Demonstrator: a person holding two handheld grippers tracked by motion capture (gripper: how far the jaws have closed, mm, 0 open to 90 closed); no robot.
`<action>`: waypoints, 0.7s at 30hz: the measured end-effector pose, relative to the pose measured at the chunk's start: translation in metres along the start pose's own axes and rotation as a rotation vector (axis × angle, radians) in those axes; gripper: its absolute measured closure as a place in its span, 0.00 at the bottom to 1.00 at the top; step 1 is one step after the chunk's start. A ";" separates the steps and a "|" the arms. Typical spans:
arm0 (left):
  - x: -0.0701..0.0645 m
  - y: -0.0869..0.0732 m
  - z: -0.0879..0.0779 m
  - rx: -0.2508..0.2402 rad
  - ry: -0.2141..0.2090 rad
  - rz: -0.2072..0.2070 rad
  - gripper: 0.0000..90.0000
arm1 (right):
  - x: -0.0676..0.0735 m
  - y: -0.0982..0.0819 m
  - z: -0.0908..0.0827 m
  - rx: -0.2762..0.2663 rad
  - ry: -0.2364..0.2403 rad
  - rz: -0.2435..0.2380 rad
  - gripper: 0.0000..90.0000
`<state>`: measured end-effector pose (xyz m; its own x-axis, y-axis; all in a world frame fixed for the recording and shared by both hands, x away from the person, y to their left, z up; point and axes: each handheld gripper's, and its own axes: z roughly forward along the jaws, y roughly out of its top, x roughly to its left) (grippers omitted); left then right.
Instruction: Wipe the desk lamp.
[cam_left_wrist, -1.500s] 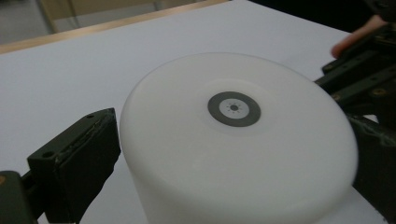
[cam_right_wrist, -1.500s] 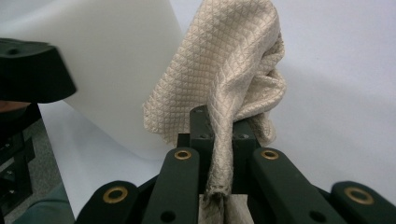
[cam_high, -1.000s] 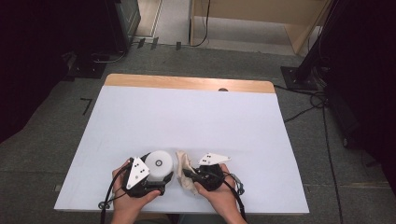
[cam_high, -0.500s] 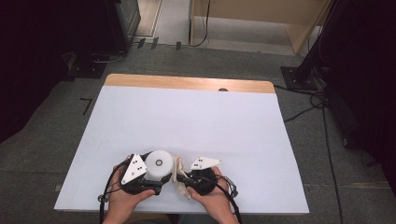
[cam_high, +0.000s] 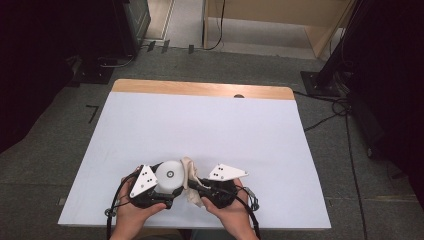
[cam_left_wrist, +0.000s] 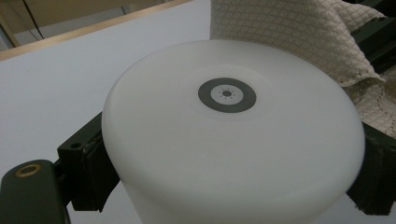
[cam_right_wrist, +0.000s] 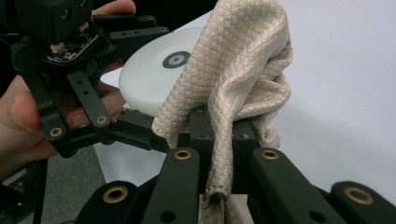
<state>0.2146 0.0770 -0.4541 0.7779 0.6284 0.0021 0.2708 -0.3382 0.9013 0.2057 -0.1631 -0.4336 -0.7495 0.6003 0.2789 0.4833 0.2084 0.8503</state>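
A: Any writing?
B: None, just a grey ring mark on the white bowl (cam_left_wrist: 233, 135), upside down, clamped by the left gripper (cam_high: 159, 192) at the table's (cam_high: 200, 120) near edge.
A: The cloth?
B: Beige waffle cloth (cam_right_wrist: 233, 79), pinched tight in the right gripper (cam_right_wrist: 219, 140), touching the bowl.

place: lab or studio | signs: bare white table (cam_high: 200, 125), floor cables (cam_high: 325, 117) (dark stands (cam_high: 330, 70) around)

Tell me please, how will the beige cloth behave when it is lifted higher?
Probably floppy: the beige cloth droops in folds over the right claw, which is shut on it. Likely light, its waffle weave looks thin. It may drag across the white round container beside it.
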 end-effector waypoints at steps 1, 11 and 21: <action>0.000 0.000 0.000 0.001 0.000 0.000 0.10 | -0.001 -0.001 0.001 0.007 -0.001 0.002 0.94; 0.000 0.000 0.000 0.001 0.000 0.000 0.10 | -0.016 -0.032 0.030 0.168 -0.008 0.063 0.94; 0.000 0.000 0.000 -0.002 0.000 0.002 0.10 | -0.016 -0.027 0.026 0.121 -0.006 0.052 0.94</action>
<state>0.2147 0.0770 -0.4543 0.7786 0.6275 0.0037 0.2680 -0.3379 0.9022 0.2166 -0.1584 -0.4723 -0.7198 0.6169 0.3183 0.5726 0.2685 0.7746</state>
